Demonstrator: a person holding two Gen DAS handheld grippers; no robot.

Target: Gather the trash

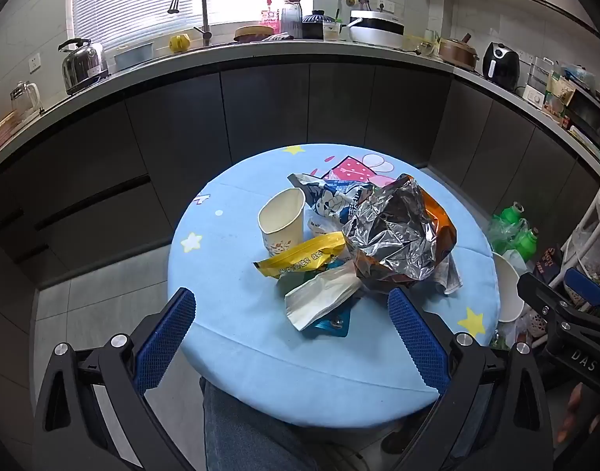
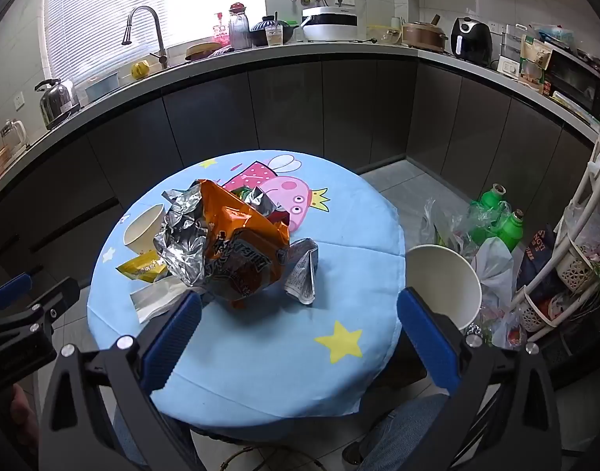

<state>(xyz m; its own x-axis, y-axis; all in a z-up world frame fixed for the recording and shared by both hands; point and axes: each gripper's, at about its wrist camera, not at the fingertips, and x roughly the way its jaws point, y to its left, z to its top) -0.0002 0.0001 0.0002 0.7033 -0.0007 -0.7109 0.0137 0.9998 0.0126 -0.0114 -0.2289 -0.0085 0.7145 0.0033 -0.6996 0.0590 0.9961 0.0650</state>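
A pile of trash lies on a round blue table [image 1: 229, 325] [image 2: 339, 243]: a crumpled orange and silver snack bag [image 1: 402, 231] [image 2: 237, 251], a paper cup [image 1: 282, 219] [image 2: 143, 227], a yellow wrapper [image 1: 300, 257] [image 2: 141, 269], a white wrapper [image 1: 323, 300] [image 2: 154, 298], a blue cartoon wrapper [image 1: 331, 196] and a small grey wrapper [image 2: 304, 274]. My left gripper [image 1: 292, 337] is open above the table's near edge, short of the pile. My right gripper [image 2: 300, 337] is open over the near right part of the table, empty.
A white bin [image 2: 445, 282] [image 1: 508, 294] stands on the floor right of the table, beside green bottles [image 2: 496, 216] and plastic bags. A white rack [image 2: 582, 235] stands far right. Dark cabinets and a cluttered counter [image 1: 300, 51] run behind. My legs are under the table.
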